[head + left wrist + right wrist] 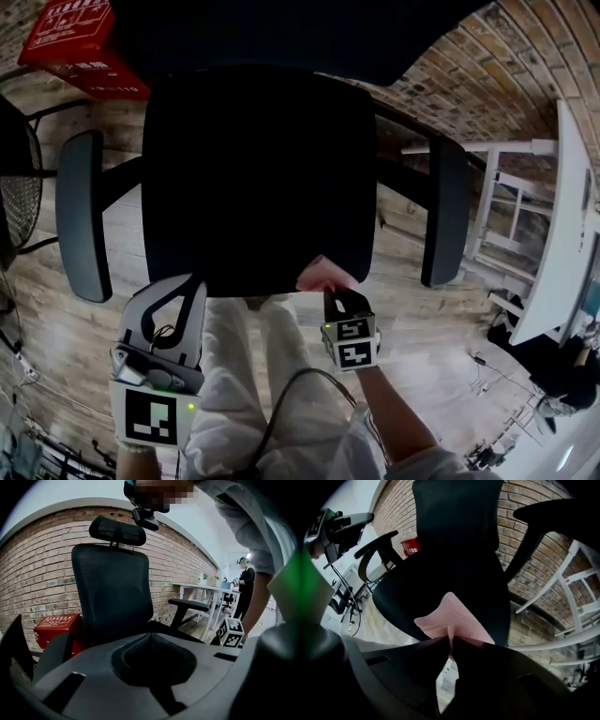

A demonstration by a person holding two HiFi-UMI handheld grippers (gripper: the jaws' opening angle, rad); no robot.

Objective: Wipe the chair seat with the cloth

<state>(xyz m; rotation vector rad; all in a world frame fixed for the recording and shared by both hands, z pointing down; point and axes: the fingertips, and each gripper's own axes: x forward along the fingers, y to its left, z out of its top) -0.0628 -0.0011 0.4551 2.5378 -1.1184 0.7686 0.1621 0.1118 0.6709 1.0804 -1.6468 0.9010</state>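
Ahead of both grippers stands the black chair [112,588], its seat [258,178] just before their tips. The left gripper [183,291], jaws together and empty, is near the seat's front edge. The right gripper [339,298] is clamped on the pink cloth [452,616], which lies against that same edge.

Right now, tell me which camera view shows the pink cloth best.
The right gripper view: the folded pink cloth sits mid-frame, pinched by the right gripper, its weave clear against the chair seat. The head view shows only a small pink patch at the seat's front edge. The left gripper view shows none of it.
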